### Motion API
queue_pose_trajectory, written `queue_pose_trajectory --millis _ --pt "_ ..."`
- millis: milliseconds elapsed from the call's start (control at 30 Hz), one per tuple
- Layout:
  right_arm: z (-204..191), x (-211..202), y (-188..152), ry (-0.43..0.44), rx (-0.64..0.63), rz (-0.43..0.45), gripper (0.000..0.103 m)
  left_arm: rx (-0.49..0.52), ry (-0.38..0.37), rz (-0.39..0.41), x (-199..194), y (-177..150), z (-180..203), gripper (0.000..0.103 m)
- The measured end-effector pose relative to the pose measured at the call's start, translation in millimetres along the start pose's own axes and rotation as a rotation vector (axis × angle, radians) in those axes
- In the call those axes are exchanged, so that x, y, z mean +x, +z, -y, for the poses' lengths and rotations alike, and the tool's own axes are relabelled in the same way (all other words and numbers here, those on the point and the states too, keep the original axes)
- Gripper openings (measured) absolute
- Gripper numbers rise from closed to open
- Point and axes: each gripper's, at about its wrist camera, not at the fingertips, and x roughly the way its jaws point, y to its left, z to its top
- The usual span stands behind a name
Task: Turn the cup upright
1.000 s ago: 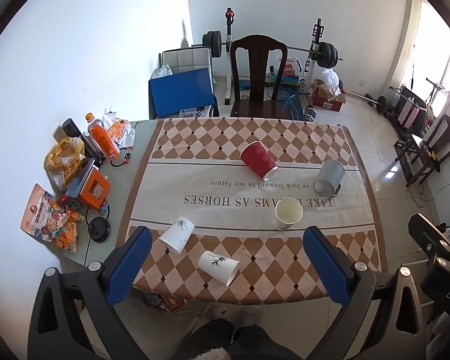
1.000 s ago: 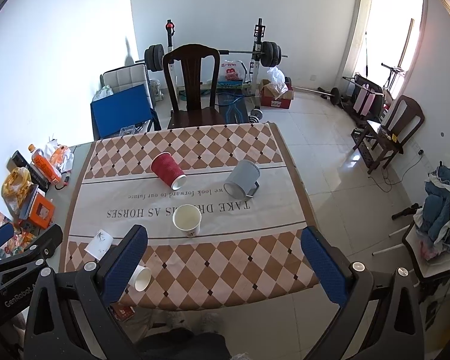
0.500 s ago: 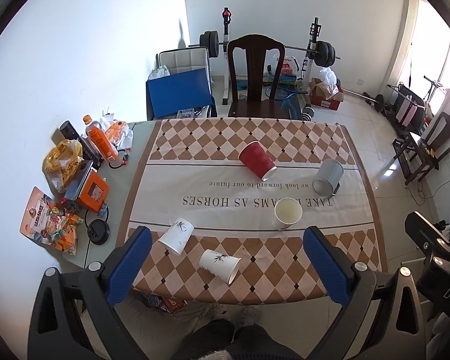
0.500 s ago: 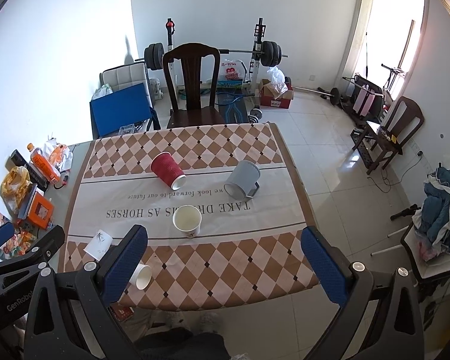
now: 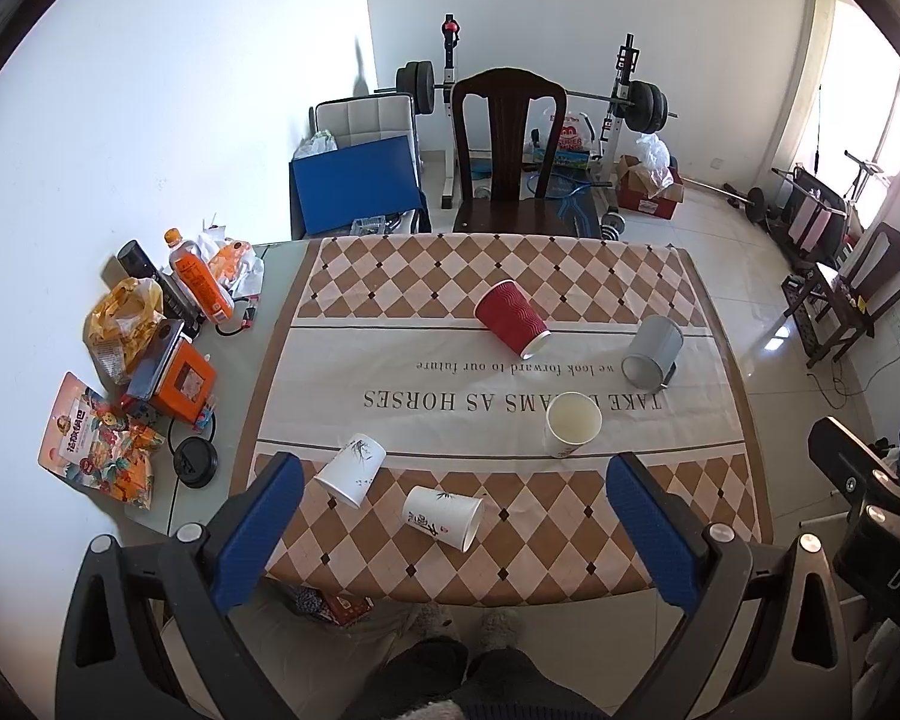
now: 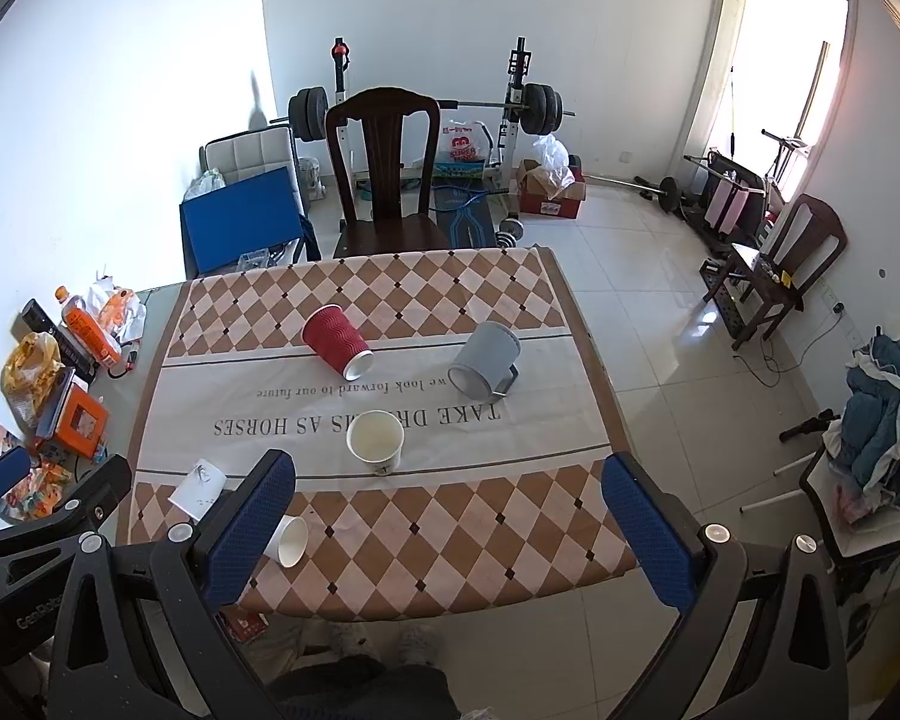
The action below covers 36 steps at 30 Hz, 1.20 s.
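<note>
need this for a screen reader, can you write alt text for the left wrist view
Five cups sit on a checkered tablecloth: a red cup, a grey mug and two white paper cups lie tipped over, and one cream cup stands upright. The open left gripper frames the near edge.

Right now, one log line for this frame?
phase: pre-grasp | left gripper: open | right gripper: open | red cup: on side | grey mug: on side

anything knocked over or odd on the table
Four cups lie on their sides: the red cup, the grey mug, and two white cups near the front edge. Only the cream cup stands upright. No spill shows. Both tools hang open above the table, holding nothing.
</note>
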Motion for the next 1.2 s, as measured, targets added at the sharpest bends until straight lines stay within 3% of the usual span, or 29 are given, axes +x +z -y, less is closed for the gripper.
queue_pose_trajectory --millis 1200 --pt "-0.8 -2.5 -3.8 0.007 -0.003 0.004 0.103 0.011 0.007 0.008 0.9 -2.2 -1.3 0.103"
